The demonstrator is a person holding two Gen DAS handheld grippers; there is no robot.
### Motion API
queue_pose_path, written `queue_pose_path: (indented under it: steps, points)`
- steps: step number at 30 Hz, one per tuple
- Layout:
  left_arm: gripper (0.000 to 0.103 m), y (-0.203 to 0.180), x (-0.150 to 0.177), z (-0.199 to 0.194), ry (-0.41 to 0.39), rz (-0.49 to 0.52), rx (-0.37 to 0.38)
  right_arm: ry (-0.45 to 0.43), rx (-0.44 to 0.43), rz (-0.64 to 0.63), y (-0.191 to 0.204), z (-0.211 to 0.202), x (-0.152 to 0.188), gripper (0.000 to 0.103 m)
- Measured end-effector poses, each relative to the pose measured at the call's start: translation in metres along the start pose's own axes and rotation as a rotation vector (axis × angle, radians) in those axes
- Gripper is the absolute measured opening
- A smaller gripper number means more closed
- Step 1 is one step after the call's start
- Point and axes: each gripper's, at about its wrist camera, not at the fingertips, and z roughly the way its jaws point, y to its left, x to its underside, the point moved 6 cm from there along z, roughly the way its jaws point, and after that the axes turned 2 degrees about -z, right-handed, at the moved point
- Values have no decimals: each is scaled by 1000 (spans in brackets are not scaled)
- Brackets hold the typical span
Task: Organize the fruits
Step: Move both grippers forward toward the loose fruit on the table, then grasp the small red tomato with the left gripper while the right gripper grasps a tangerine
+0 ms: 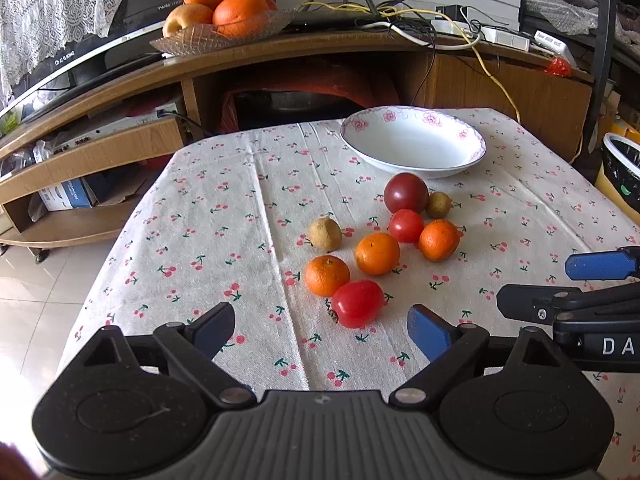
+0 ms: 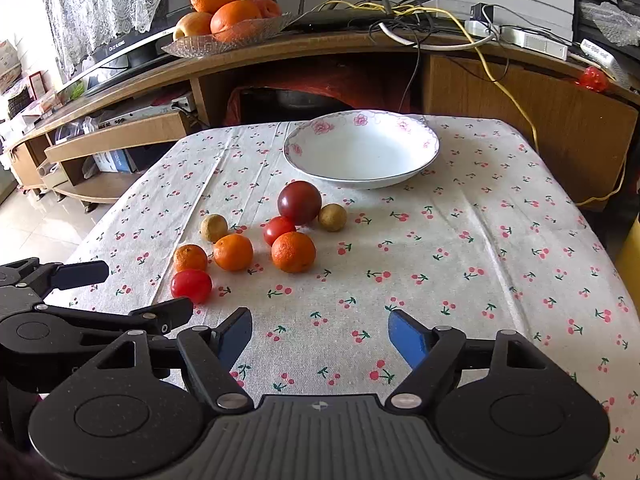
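My right gripper (image 1: 560, 284) enters the left wrist view from the right edge, which cuts off everything behind its fingers; white lettering on its body reads only "DA" before the frame ends. In the right wrist view my left gripper (image 2: 120, 286) comes in from the left edge, its rear part out of frame. The small red tomato (image 2: 279, 229) is partly covered by the orange fruit (image 2: 293, 251) in front of it. The dark cavity under the wooden cabinet (image 1: 500, 80) holds something red and something metallic that I cannot identify. The television (image 1: 80, 52) behind the glass fruit dish (image 1: 220, 36) is half draped in lace, its brand lettering too blurred to read.
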Motion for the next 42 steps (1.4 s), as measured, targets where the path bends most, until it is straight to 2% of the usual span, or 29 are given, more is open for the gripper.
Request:
queue_pose_path:
  steps: [8, 12, 20, 30, 34, 42]
  points:
    - [98, -1, -7, 8, -4, 11, 2, -2, -45, -28, -2, 8, -13, 69]
    - [94, -5, -5, 15, 12, 51, 3, 12, -82, -58, 0, 16, -19, 64]
    - [85, -5, -4, 24, 29, 53, 18, 44, -118, -86, 2, 37, -28, 57]
    - [69, -7, -1, 36, 44, 40, 60, 72, -168, -97, 1, 63, -34, 41]
    - [65, -8, -3, 38, 40, 39, 65, 83, -178, -101, 1, 68, -33, 29]
    - [43, -15, -4, 36, 37, 56, 109, 77, -176, -105, 0, 67, -33, 27]
